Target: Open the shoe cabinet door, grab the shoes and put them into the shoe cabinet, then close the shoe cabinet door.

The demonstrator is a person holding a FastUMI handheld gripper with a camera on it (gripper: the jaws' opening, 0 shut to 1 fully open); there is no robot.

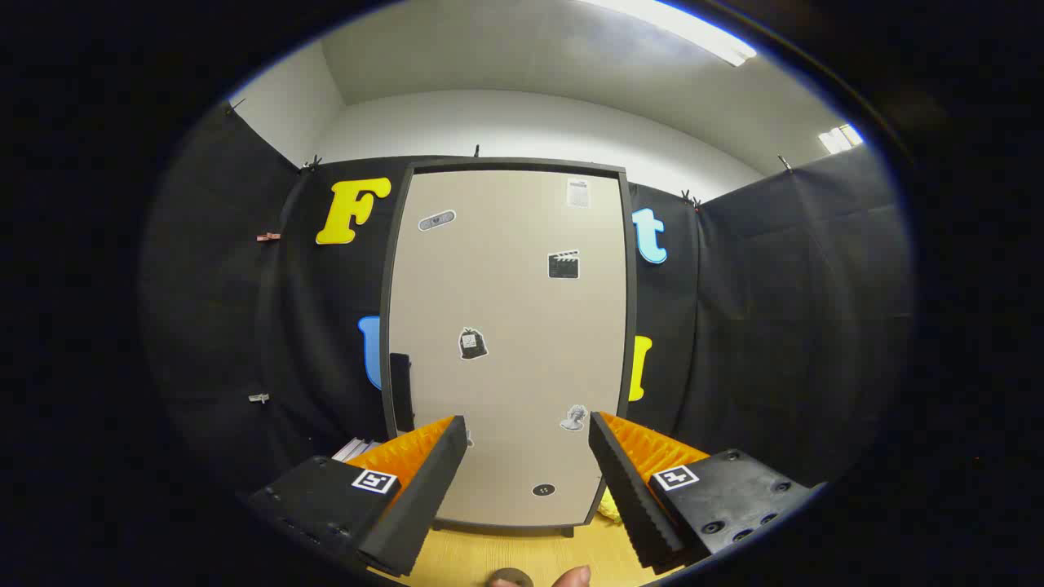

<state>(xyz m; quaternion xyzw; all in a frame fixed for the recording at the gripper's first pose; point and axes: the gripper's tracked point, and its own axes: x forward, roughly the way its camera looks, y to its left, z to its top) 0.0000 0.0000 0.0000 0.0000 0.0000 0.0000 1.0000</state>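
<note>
Facing closed shoe cabinet door [510, 342], claw [528, 436] spread.

hand-held gripper [528, 432]: fingers apart, empty | shoe cabinet door [506, 342]: closed, ahead

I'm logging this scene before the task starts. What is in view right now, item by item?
Shoe cabinet: one, beige door shut, dark frame, straight beyond the fingers.
Handle: one, black, on the door's left edge.
Stickers: several, mostly black and grey, scattered on the door.
Floor: pale wood, under the cabinet.
Yellow thing: one, by the cabinet's lower right corner; cannot tell what.
Ceiling light: one, white, overhead.
Fingertip: one, below the fingers.
Gripper: one, fingers open, holding nothing.
</note>
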